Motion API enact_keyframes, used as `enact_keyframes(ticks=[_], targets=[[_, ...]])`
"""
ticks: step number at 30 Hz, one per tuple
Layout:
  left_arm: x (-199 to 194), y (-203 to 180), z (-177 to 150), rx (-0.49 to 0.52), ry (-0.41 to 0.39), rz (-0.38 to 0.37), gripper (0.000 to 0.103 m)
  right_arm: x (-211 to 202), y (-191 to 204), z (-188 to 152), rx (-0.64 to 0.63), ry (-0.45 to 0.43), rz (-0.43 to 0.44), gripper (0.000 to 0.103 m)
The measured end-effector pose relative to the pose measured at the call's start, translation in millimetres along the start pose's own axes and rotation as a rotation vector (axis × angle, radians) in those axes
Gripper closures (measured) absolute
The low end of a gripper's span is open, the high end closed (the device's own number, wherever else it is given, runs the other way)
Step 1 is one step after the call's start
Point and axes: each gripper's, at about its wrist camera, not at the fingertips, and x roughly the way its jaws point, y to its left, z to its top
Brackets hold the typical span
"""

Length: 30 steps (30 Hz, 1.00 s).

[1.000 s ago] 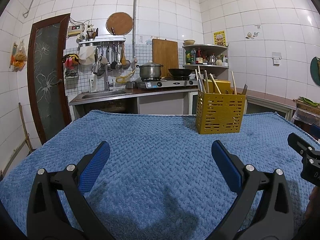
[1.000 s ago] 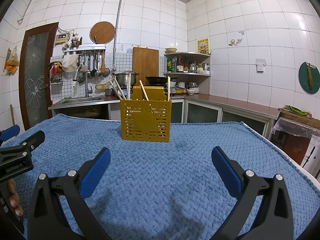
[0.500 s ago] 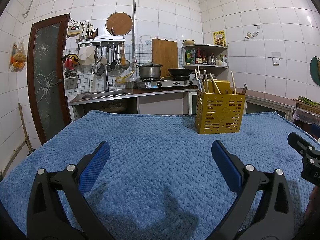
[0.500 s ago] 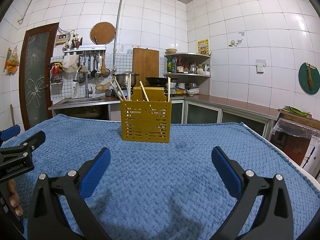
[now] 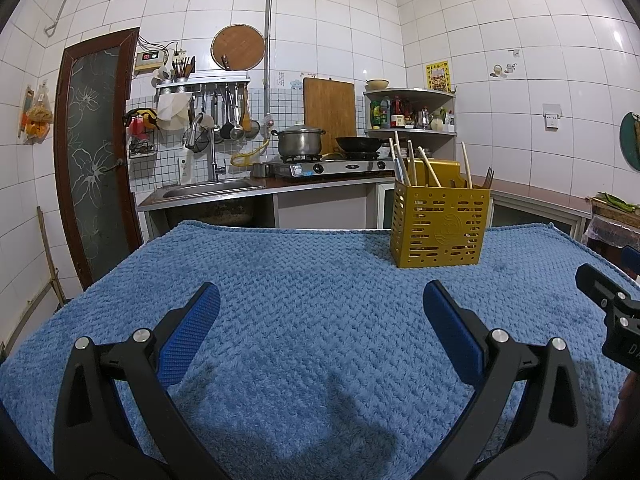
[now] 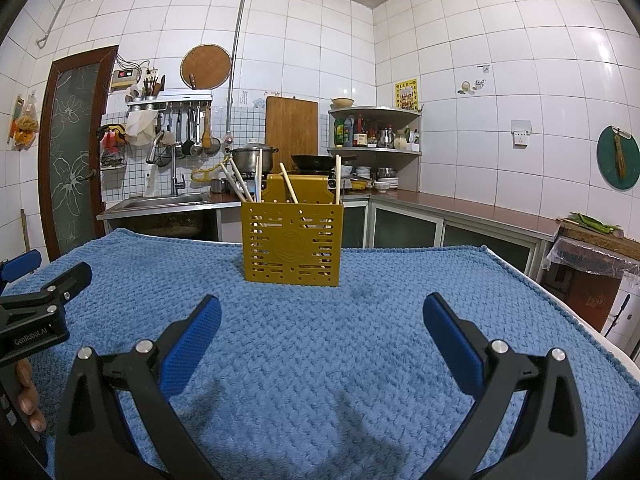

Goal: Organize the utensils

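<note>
A yellow perforated utensil holder [image 5: 439, 226] stands upright at the far right of the blue-towelled table [image 5: 304, 280]; in the right wrist view the holder [image 6: 293, 243] is straight ahead. Several wooden chopsticks [image 5: 409, 157] and a fork [image 5: 489, 177] stick out of it. My left gripper [image 5: 320, 312] is open and empty, low over the towel, well short and left of the holder. My right gripper [image 6: 322, 314] is open and empty, facing the holder from nearer. Each gripper shows at the other view's edge: the right one [image 5: 612, 312], the left one [image 6: 36, 300].
Behind the table runs a counter with a sink [image 5: 208, 190], a pot [image 5: 300, 142] and wok on a stove, and hanging ladles. A door [image 5: 94, 152] stands at the left. A counter with a covered crate [image 6: 592, 264] lies to the right.
Both views have shifted very slightly; the holder sits marginally lower in the frames. Both grippers stay open and empty.
</note>
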Motion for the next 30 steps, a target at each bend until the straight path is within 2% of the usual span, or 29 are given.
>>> enact_keyframes(ticks=[30], targets=[[2.0, 2.5, 2.4, 0.001, 0.021, -0.001, 0.005, -0.8, 0.4, 0.2, 0.0, -0.002, 0.0, 0.004]])
